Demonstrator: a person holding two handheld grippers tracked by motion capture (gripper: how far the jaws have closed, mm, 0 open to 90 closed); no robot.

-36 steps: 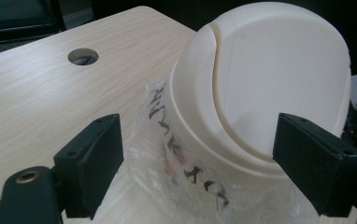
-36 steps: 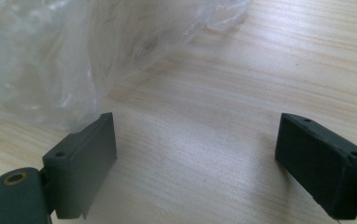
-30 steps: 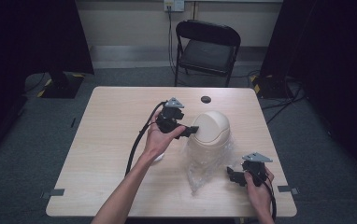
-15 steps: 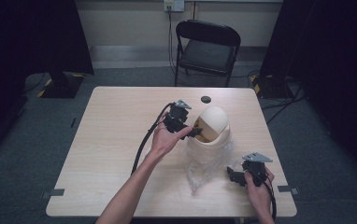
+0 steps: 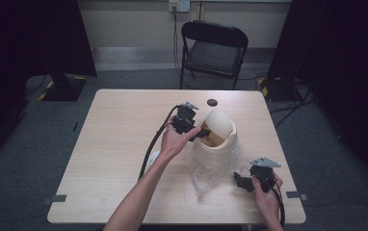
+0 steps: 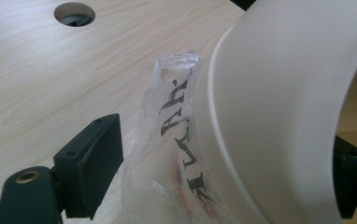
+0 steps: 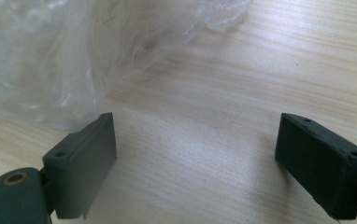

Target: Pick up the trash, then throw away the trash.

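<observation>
As the left gripper (image 5: 199, 133) is pushing in from the near-left side of the bin (image 5: 214, 144), its jaws are standing wide and straddling the bin's cream swing lid (image 6: 284, 107), one jaw out on the table side, the other behind the lid's far edge. Between the near jaw and the lid, a fold of the clear printed bag (image 6: 172, 140) is bunching up against the rim. Compared with a second ago, this gripper is sitting farther over the bin and the lid is tilting open, showing a dark gap beneath the dome; I'd judge the lid is being tipped or lifted to get at the bag.

Off toward the person's near right, the right gripper (image 5: 246, 182) is staying put on the table (image 5: 119, 130), jaws wide and holding nothing, with the loose tail of the bag just beside its left jaw. A small round hole (image 6: 74, 13) is sitting in the tabletop beyond the bin.
</observation>
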